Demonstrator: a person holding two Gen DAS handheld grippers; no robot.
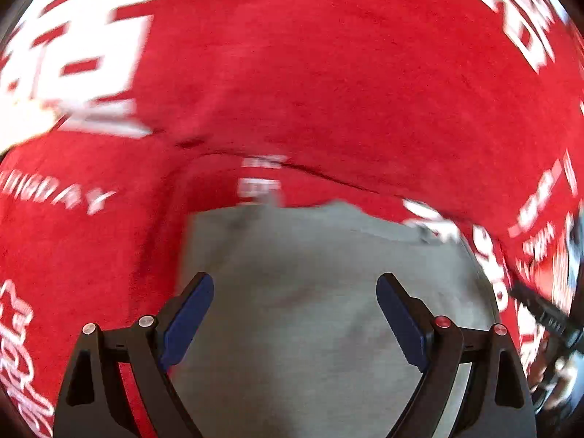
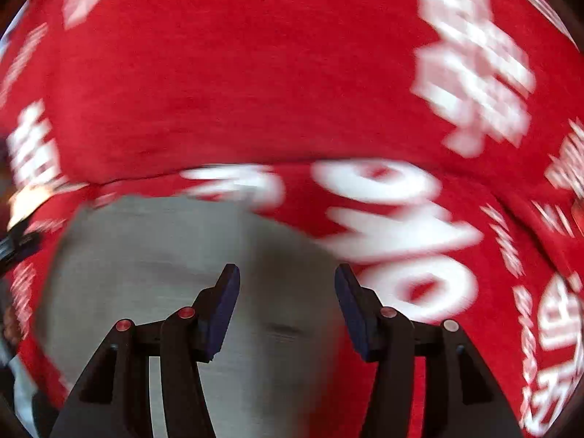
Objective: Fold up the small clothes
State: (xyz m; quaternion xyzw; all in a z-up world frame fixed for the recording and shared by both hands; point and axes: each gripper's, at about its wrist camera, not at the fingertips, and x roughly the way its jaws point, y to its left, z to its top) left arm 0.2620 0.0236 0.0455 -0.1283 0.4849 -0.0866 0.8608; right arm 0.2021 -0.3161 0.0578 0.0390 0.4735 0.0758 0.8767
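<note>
A small grey garment (image 1: 310, 292) lies flat on a red cloth, filling the lower middle of the left wrist view. My left gripper (image 1: 295, 281) hovers above it, open wide, with nothing between its blue pads (image 1: 186, 321). The same grey garment (image 2: 146, 262) shows in the right wrist view, at lower left and centre. Over its right part my right gripper (image 2: 287, 270) is open, its jaws parted and the gap empty. The picture is blurred, so the folds in the garment are hard to read.
A red cloth with large white lettering (image 1: 292, 73) covers the whole surface around the garment (image 2: 255, 73). A black piece of equipment (image 1: 540, 314) shows at the right edge of the left wrist view, and another dark part (image 2: 14, 244) at the left edge of the right wrist view.
</note>
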